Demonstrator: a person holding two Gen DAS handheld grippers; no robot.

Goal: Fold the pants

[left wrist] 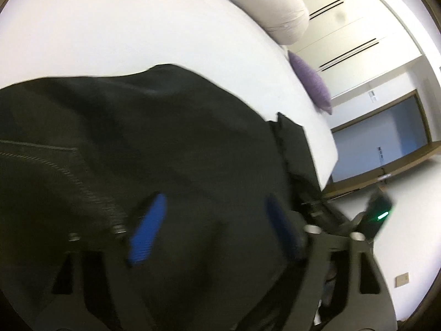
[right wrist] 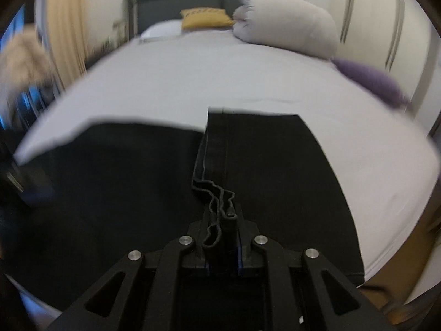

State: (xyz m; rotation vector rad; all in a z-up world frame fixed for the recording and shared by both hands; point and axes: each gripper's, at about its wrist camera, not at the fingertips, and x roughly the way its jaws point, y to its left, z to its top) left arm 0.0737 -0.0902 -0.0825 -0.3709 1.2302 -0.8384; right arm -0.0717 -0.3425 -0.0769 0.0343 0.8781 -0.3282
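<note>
L claw [left wrist: 212,231] spread wide, nothing pinched, pants [left wrist: 137,138] under it on bed [left wrist: 110,27] | R claw [right wrist: 223,237] clamped on bunched hem | risk: we reckon hem slips mid-carry, fold lands skewed

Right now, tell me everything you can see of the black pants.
The pants are black, of a heavy woven cloth like denim, and lie spread on the pale bed, reaching its near edge. A leg end shows a straight hem. In the left view a stitched pocket seam shows, and the left gripper hangs open over the cloth, its blue-padded fingers apart. The right gripper is shut on a bunched, wavy edge of layered cloth and lifts it. Nothing else touches them that I can see.
</note>
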